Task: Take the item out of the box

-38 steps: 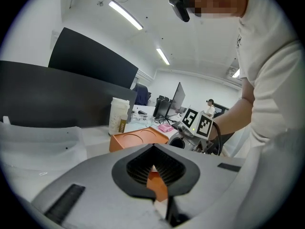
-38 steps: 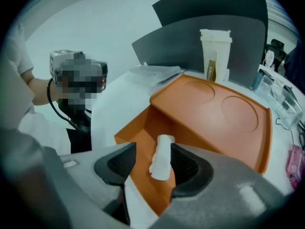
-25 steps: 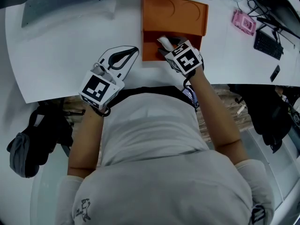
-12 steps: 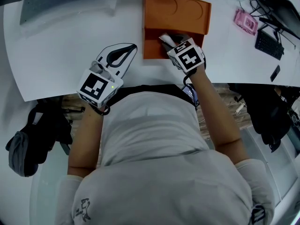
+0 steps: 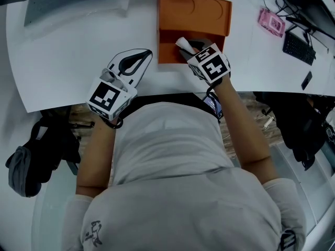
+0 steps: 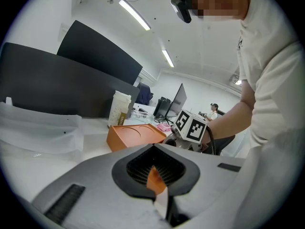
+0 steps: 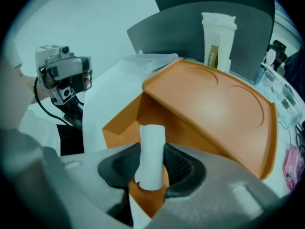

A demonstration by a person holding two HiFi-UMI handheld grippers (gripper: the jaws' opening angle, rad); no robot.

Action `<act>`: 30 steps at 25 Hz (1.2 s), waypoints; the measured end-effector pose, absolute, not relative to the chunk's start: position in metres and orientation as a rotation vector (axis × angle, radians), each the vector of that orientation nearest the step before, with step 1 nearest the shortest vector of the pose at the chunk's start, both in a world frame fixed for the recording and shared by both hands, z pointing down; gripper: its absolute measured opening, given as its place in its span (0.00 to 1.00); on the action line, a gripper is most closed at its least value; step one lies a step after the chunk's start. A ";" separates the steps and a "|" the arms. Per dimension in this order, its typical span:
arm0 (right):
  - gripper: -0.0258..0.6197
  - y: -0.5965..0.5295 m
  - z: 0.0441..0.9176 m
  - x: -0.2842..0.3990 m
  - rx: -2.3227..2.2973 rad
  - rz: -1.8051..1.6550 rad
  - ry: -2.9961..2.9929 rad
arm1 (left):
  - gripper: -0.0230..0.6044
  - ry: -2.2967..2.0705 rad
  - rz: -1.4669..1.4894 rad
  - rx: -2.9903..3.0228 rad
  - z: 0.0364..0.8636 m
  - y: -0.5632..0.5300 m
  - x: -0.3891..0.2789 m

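An orange box (image 5: 193, 7) stands open on the white table, its lid tilted back. My right gripper (image 5: 189, 48) is at the box's open front, shut on a white paper-like roll (image 5: 181, 42). In the right gripper view the roll (image 7: 151, 154) stands upright, pinched between both pads, with the box's orange inside (image 7: 143, 116) behind it. My left gripper (image 5: 137, 60) rests on the table left of the box, its jaws closed together with nothing in them. The left gripper view shows the box (image 6: 136, 135) and the right gripper's marker cube (image 6: 193, 126) ahead.
A clear plastic bag (image 5: 73, 4) lies at the far left of the table. A pink item (image 5: 271, 24) and a black keyboard (image 5: 298, 48) sit at the right. A paper cup (image 7: 218, 37) stands behind the box. A dark bag (image 5: 36, 156) lies on the floor, left.
The right gripper has closed on the white roll and shifted a little to the right at the box's front. The left gripper has hardly moved.
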State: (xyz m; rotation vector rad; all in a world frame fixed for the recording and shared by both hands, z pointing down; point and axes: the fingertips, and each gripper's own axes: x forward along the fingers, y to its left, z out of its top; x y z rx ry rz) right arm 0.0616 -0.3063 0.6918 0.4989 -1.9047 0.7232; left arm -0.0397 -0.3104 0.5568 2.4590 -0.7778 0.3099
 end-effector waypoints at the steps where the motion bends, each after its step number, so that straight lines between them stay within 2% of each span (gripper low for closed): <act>1: 0.27 -0.305 0.688 0.062 0.501 0.716 -1.912 | 0.03 -0.780 0.309 2.462 0.555 -0.309 -0.039; 18: 0.27 -0.305 0.576 0.082 0.579 0.513 -2.150 | 0.03 -0.881 0.246 2.537 0.502 -0.289 -0.020; 30: 0.27 -0.307 0.484 0.097 0.720 0.410 -2.371 | 0.03 -0.974 0.213 2.643 0.409 -0.281 -0.017</act>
